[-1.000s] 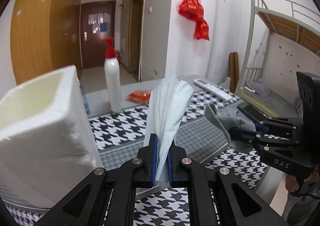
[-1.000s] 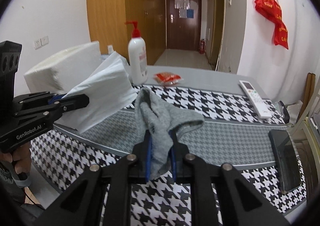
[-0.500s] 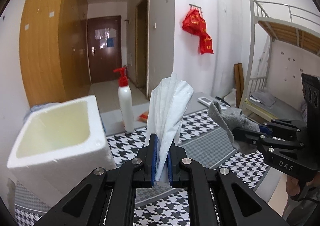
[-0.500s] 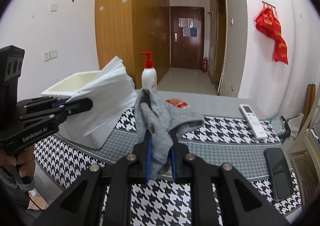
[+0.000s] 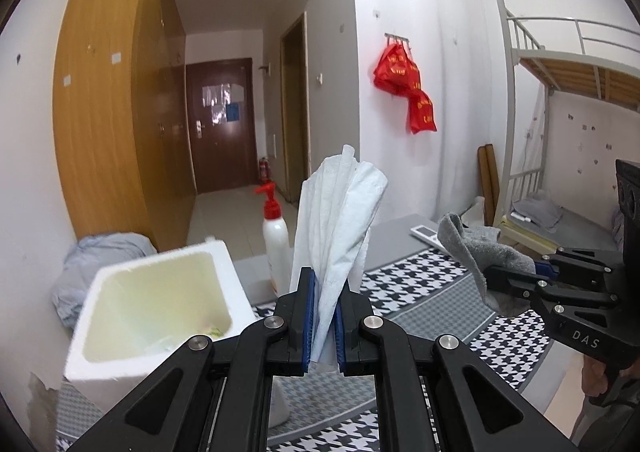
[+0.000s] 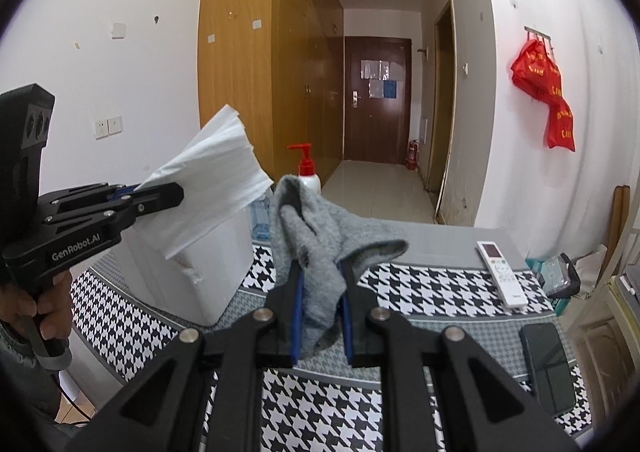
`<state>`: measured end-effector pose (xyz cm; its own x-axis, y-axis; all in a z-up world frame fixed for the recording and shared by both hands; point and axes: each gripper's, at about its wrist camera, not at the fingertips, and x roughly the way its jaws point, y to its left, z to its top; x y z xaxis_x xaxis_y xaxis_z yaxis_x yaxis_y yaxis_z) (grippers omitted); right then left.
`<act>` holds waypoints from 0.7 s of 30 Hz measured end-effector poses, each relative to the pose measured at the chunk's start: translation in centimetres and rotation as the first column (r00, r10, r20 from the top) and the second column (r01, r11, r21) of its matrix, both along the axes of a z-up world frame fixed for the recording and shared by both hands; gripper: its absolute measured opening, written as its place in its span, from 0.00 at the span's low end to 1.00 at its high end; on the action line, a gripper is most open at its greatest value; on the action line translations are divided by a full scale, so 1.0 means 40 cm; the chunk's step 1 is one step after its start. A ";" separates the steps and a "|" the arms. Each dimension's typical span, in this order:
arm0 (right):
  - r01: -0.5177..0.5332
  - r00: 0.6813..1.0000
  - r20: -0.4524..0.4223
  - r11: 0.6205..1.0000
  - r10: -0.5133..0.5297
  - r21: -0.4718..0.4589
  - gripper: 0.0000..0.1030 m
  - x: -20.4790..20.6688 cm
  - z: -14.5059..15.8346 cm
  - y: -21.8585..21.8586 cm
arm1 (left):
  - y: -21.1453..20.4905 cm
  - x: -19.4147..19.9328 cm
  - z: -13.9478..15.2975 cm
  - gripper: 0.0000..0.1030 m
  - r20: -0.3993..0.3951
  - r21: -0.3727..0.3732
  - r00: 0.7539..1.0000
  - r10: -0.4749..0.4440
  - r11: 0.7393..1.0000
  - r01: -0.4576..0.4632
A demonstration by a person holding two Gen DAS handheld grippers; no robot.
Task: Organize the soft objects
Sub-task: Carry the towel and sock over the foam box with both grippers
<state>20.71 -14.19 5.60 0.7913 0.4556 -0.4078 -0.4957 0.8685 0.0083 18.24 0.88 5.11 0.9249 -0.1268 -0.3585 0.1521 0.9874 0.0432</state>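
Above a table draped in black-and-white houndstooth cloth (image 6: pixel 420 292), two hand-held grippers carry soft items toward an open white foam box (image 5: pixel 160 308) standing at the table's left edge. The left gripper (image 5: pixel 323 316) is clamped on a folded white paper tissue (image 5: pixel 340 228), whose long axis rises upright from the narrowly closed blue-padded jaws; the box's opening lies just to its lower left, making this the nearer hand for a drop. In the right wrist view the same tissue (image 6: pixel 212 191) fans out above the box's white side wall (image 6: pixel 200 276). The right gripper (image 6: pixel 320 316) is clenched on a crumpled grey knitted sock (image 6: pixel 320 236), held over the middle of the table, farther right of the box, with the cloth flopping over both fingers. A white pump bottle with a red top (image 5: pixel 275 240) stands behind the box near the far edge; a white remote control (image 6: pixel 500 268) and a dark phone (image 6: pixel 546 364) lie toward the right edge.
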 end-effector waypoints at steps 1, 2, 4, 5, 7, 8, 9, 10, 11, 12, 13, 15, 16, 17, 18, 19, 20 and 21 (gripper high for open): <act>-0.001 1.000 0.008 1.000 0.001 0.000 0.19 -0.003 0.005 0.002 | 0.005 -0.003 0.006 0.09 0.006 0.001 1.000 0.006 1.000 -0.006; -0.004 1.000 0.013 1.000 0.003 0.002 0.19 -0.005 0.007 0.002 | 0.009 -0.004 0.012 0.09 0.012 0.000 1.000 0.010 1.000 -0.010; -0.013 1.000 0.024 1.000 0.013 0.007 0.19 -0.010 0.015 0.005 | 0.022 -0.009 0.021 0.09 0.026 -0.002 0.999 0.019 1.000 -0.019; -0.014 0.999 0.029 1.000 0.014 0.008 0.19 -0.011 0.017 0.006 | 0.027 -0.009 0.027 0.09 0.031 -0.002 0.999 0.023 1.000 -0.023; -0.022 0.999 0.037 1.000 0.021 0.010 0.19 -0.012 0.023 0.010 | 0.034 -0.009 0.037 0.09 0.043 0.007 0.999 0.029 1.000 -0.030; -0.024 0.999 0.039 1.000 0.024 0.010 0.19 -0.010 0.024 0.011 | 0.037 -0.009 0.040 0.09 0.047 0.011 0.998 0.035 0.999 -0.035; -0.026 0.999 0.043 1.000 0.025 0.013 0.19 -0.008 0.027 0.014 | 0.041 -0.009 0.042 0.09 0.050 0.011 0.998 0.039 0.999 -0.040; -0.028 0.999 0.044 0.999 0.027 0.017 0.19 -0.007 0.029 0.017 | 0.047 -0.011 0.043 0.09 0.054 0.010 0.998 0.045 0.999 -0.046; -0.032 0.998 0.045 0.999 0.031 0.025 0.19 -0.005 0.031 0.020 | 0.051 -0.012 0.045 0.09 0.057 0.011 0.997 0.050 0.999 -0.051; -0.041 0.998 0.045 0.999 0.040 0.030 0.19 -0.003 0.032 0.025 | 0.054 -0.015 0.046 0.09 0.059 0.012 0.997 0.059 0.998 -0.060; -0.048 0.998 0.048 0.998 0.046 0.032 0.19 -0.003 0.034 0.030 | 0.060 -0.017 0.047 0.09 0.058 0.013 0.996 0.069 0.997 -0.070; -0.062 0.997 0.053 0.997 0.060 0.039 0.19 0.001 0.039 0.045 | 0.069 -0.025 0.048 0.09 0.056 0.014 0.995 0.083 0.996 -0.084; -0.071 0.996 0.054 0.997 0.069 0.040 0.19 0.003 0.041 0.052 | 0.076 -0.029 0.049 0.09 0.058 0.016 0.994 0.094 0.995 -0.095; -0.082 0.995 0.058 0.996 0.080 0.039 0.19 0.004 0.044 0.062 | 0.083 -0.033 0.051 0.09 0.060 0.016 0.993 0.102 0.995 -0.103; -0.090 0.994 0.061 0.995 0.088 0.037 0.19 0.004 0.045 0.072 | 0.087 -0.036 0.054 0.09 0.062 0.018 0.992 0.107 0.994 -0.108; -0.099 0.993 0.063 0.994 0.096 0.036 0.19 0.004 0.047 0.081 | 0.091 -0.040 0.056 0.09 0.066 0.024 0.991 0.115 0.993 -0.116; -0.110 0.992 0.063 0.993 0.108 0.034 0.19 0.005 0.048 0.091 | 0.096 -0.044 0.059 0.09 0.071 0.027 0.990 0.124 0.992 -0.126; -0.115 0.992 0.065 0.993 0.113 0.033 0.19 0.005 0.050 0.098 | 0.099 -0.046 0.063 0.09 0.074 0.027 0.989 0.130 0.991 -0.133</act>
